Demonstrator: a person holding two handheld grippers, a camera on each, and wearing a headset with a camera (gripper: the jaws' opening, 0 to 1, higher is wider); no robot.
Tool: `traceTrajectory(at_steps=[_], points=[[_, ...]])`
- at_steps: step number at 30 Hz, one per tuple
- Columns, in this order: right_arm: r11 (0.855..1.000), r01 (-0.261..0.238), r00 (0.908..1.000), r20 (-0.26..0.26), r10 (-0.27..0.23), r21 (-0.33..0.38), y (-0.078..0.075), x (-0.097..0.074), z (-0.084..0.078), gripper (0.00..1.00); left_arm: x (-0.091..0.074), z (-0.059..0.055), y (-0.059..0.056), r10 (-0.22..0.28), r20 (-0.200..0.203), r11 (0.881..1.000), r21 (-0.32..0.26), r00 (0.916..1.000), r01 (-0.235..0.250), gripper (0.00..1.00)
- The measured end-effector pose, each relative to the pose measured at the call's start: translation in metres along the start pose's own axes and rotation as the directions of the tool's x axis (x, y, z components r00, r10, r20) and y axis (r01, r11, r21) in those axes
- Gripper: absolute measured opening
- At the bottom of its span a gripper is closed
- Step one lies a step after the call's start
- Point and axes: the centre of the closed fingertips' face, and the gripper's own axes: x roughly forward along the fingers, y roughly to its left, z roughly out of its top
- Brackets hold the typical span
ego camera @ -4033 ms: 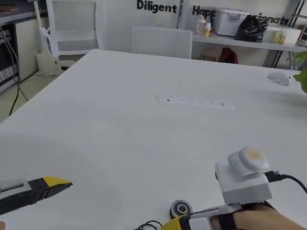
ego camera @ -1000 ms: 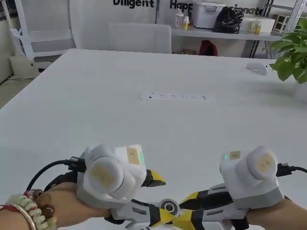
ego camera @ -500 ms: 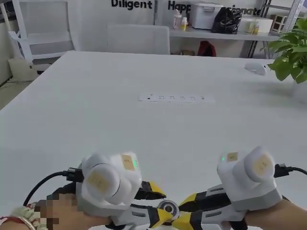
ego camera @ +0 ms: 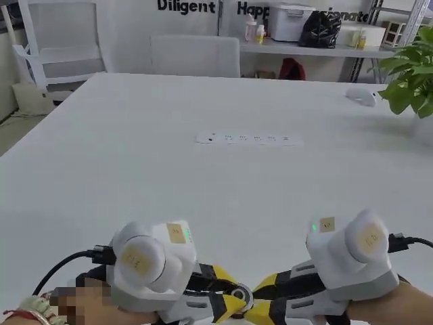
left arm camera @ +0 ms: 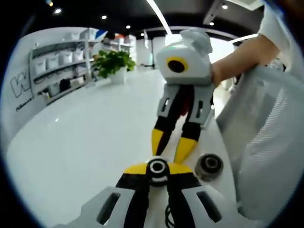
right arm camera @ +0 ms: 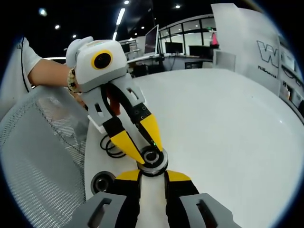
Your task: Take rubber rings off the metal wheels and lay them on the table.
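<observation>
Left gripper (left arm camera: 157,167) and right gripper (right arm camera: 153,173) fingers clench one metal wheel (right arm camera: 152,159); right gripper view adds rubber rings (right arm camera: 110,144) left of them.

The white table (ego camera: 135,169) carries a power strip (ego camera: 249,139) mid-surface, a small white object (ego camera: 362,97) toward two o'clock, and by its six o'clock edge a loose metal wheel (left arm camera: 209,166) near black rubber rings (right arm camera: 110,144).

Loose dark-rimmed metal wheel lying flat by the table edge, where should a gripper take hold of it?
Grip the small round dark-rimmed metal wheel across its outer rim, probably coming straight down from above: it lies flat on the white table, hub up, so its round sides are the only opposed faces.
</observation>
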Motion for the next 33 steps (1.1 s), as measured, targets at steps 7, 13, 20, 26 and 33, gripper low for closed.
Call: traceTrajectory(at_steps=[7,13,20,26,33], points=[[0.999,0.021,0.9997,-0.013,-0.022,-0.042,-0.005,-0.003,-0.003,0.00,0.000,0.000,0.000,0.002,-0.003,1.000,0.007,1.0000,-0.001,0.14],[0.999,0.024,0.9993,-0.029,-0.025,-0.027,-0.006,-0.003,-0.004,0.00,0.000,0.000,0.001,0.005,-0.002,1.000,0.003,1.0000,-0.005,0.14],[0.960,0.017,0.9997,-0.022,-0.011,0.280,-0.011,-0.004,-0.005,0.00,0.001,-0.001,0.002,0.006,0.001,1.000,0.013,1.0000,-0.006,0.14],[0.923,0.009,0.9997,0.019,-0.017,0.385,-0.017,-0.006,-0.005,0.00,0.001,-0.001,0.002,0.009,-0.003,1.000,0.023,1.0000,-0.009,0.14],[0.867,-0.053,0.9957,0.092,0.009,0.495,-0.018,-0.010,0.002,0.00,0.002,-0.001,0.002,0.009,-0.003,1.000,0.026,1.0000,-0.009,0.14]])
